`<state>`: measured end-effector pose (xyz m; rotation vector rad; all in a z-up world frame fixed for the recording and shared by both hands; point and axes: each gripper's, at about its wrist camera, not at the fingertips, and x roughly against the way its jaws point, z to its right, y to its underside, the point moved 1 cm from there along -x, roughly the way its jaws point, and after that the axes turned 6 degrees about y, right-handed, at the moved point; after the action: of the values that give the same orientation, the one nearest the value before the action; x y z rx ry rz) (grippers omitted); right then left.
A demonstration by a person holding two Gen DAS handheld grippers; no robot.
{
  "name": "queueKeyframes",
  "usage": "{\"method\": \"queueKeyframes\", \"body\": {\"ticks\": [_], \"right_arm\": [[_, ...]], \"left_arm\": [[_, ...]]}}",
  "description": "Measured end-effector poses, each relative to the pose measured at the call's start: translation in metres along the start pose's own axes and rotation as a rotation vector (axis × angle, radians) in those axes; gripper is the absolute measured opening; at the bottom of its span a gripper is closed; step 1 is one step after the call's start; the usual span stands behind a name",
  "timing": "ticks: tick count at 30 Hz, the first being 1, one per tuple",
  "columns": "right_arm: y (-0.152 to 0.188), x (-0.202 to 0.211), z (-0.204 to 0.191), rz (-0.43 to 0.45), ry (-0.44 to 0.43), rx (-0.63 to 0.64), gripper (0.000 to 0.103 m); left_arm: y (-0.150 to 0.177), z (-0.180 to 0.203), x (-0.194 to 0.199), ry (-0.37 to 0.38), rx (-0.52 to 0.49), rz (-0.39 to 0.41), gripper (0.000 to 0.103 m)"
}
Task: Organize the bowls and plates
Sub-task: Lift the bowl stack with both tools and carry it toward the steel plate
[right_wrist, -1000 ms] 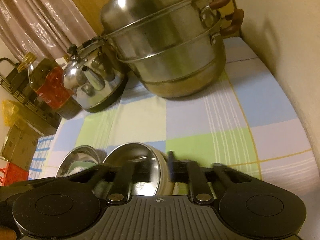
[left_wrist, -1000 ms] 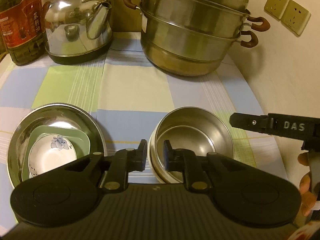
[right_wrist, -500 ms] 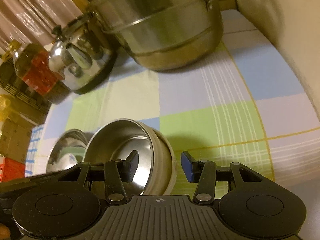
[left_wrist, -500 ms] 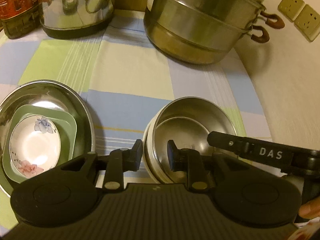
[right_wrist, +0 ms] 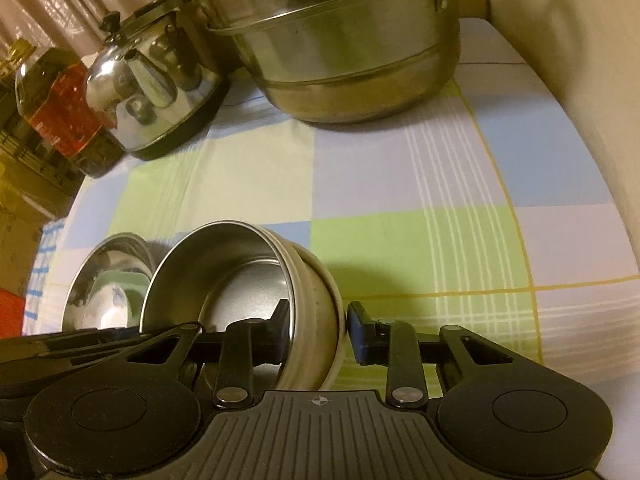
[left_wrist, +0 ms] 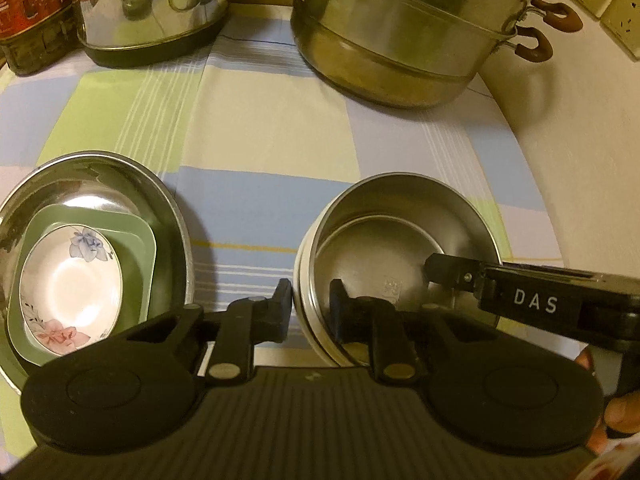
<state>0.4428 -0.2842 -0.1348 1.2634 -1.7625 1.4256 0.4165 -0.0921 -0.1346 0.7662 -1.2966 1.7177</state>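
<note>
A steel bowl [left_wrist: 400,236] nested in a cream outer bowl stands on the checked cloth at the right. My left gripper [left_wrist: 310,312] straddles its left rim, one finger outside and one inside, jaws slightly apart. My right gripper [right_wrist: 318,330] straddles the same bowl's [right_wrist: 224,280] right rim, open; one of its fingers [left_wrist: 452,270] reaches inside the bowl. At the left a large steel bowl [left_wrist: 160,200] holds a green square plate [left_wrist: 138,240] and a small floral dish [left_wrist: 72,280].
A big steel steamer pot [left_wrist: 408,32], a kettle [left_wrist: 152,8] and an oil bottle [left_wrist: 32,12] stand at the back. A wall with sockets [left_wrist: 608,4] runs along the right. The table edge drops off at the left [right_wrist: 44,256].
Both grippers moved forward and down onto the nested bowl. The right gripper opened and now straddles the right rim; its finger went inside the bowl.
</note>
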Motion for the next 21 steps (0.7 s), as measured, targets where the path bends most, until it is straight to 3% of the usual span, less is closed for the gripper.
{"method": "queueKeyframes", "body": {"ticks": [8, 21], "right_arm": [[0.004, 0.002, -0.011, -0.068, -0.006, 0.043, 0.027], [0.055, 0.008, -0.073, -0.112, -0.08, 0.209, 0.027]], "left_arm": [[0.017, -0.005, 0.012, -0.046, 0.018, -0.014, 0.018], [0.072, -0.05, 0.057, -0.127, 0.163, 0.0, 0.017]]}}
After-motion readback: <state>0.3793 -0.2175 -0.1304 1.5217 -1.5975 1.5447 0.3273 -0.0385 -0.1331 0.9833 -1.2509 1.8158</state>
